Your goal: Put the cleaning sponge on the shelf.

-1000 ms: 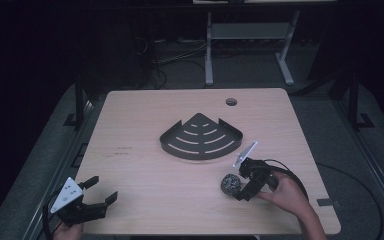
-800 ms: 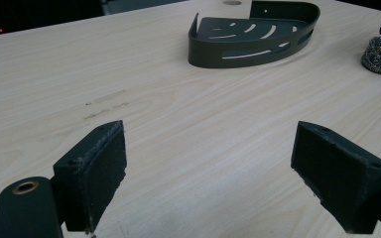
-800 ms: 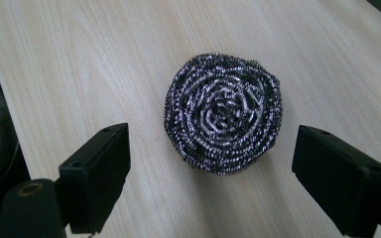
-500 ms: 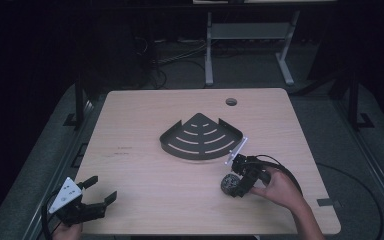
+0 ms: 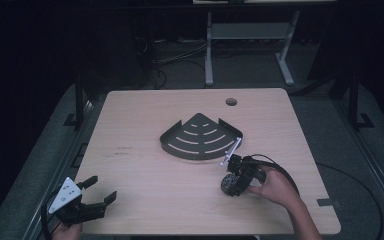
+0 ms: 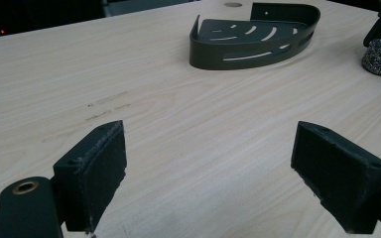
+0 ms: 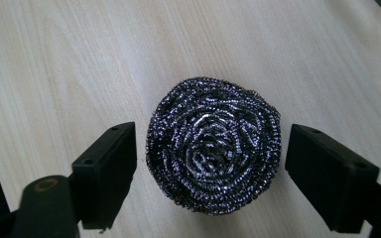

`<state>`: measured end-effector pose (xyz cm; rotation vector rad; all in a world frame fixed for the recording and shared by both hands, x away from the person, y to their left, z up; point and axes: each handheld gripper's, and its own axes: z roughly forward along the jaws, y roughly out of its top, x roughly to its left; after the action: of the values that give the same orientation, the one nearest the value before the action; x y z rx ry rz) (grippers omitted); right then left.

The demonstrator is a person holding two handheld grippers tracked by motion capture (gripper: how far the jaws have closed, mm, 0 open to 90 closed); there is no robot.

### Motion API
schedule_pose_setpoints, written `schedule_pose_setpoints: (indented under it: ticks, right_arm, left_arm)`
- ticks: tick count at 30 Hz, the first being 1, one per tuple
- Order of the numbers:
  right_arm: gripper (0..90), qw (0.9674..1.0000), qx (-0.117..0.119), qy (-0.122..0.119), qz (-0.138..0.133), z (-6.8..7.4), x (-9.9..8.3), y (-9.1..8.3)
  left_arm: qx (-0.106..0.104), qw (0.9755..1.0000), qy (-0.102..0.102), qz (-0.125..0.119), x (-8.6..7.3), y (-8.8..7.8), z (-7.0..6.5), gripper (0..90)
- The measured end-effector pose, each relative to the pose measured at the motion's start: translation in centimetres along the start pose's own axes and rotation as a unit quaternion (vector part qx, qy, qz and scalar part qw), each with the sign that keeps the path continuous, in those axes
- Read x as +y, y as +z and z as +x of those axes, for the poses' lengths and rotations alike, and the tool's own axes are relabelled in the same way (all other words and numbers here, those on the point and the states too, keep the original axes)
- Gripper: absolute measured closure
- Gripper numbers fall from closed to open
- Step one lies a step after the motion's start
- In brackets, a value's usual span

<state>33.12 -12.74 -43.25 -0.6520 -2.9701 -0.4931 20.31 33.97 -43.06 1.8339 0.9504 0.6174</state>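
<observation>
The right gripper (image 5: 234,184) had just been closing its 2 jaws around the steel wool scourer (image 7: 213,144); a second earlier it stood a little farther back from the near edge with the jaws at their widest. In the right gripper view the pads flanked the scourer on both sides, with a thin gap left at each, so they were apart and not yet pressing. That looked like the start of a pickup, the grasp about to land but the scourer not yet held.

The scourer (image 5: 227,184) lay on the wooden table (image 5: 145,105) in its near right part, just off the near right end of the black corner shelf (image 5: 200,137), which sat near the middle with its curved wall toward the person. The shelf's slotted floor was bare, and it seemed the likely place for the scourer.

The left gripper (image 5: 91,197) rested at the near left corner, jaws wide apart on nothing, as it had a second before. Between it and the shelf the tabletop lay open. The right side had room to lift straight up, though the shelf's raised wall (image 6: 250,52) would need clearing on the way in.
</observation>
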Motion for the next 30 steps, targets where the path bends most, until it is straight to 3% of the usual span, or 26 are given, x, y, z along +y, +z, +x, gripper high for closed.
schedule_pose_setpoints:
  ticks: [13, 22, 30]
  right_arm:
    - [33.0, 0.9996, -0.012, -0.021, 0.017, 0.4, 0.5, 0.5]
    - [33.9, 0.9997, -0.004, -0.023, 0.005, 0.3, 0.5, -0.2]
    - [34.0, 0.9994, -0.003, -0.034, 0.007, 0.1, 1.7, -1.2]
  left_arm:
    - [0.002, 1.0000, -0.004, -0.002, 0.0, -0.1, 0.1, 13.3]
    - [0.001, 1.0000, -0.004, -0.004, 0.0, -0.1, 0.1, 13.3]
    - [0.003, 1.0000, -0.005, -0.004, 0.0, -0.2, 0.1, 13.3]
